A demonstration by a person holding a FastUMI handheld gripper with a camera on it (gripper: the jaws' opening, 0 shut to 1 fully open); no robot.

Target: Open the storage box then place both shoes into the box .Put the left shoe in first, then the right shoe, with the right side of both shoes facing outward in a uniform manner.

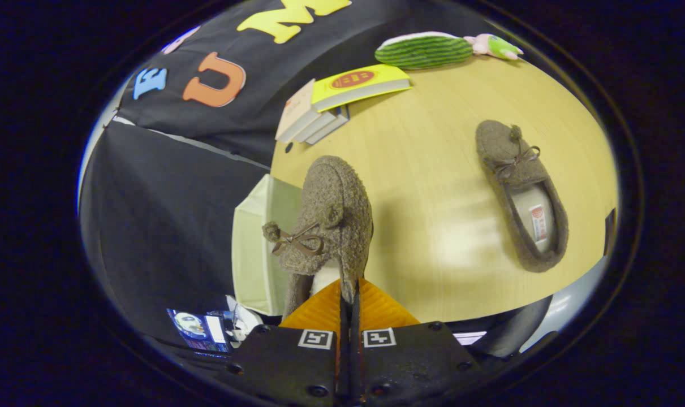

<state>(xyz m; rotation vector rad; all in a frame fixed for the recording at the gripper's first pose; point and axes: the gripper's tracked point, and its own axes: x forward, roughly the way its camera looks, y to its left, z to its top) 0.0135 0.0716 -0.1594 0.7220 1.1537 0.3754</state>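
The hand-held gripper is clamped on the heel rim of one shoe, lifted over the bench edge. The storage box lies at nine o'clock of it; keep the toe level while lowering it inside. The other shoe waits at three o'clock.

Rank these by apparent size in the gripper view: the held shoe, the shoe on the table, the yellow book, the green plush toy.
1. Held shoe, though nearness to the camera enlarges it; the gripper is shut on its edge.
2. Shoe on the table.
3. Yellow book and green plush toy: too alike to rank.
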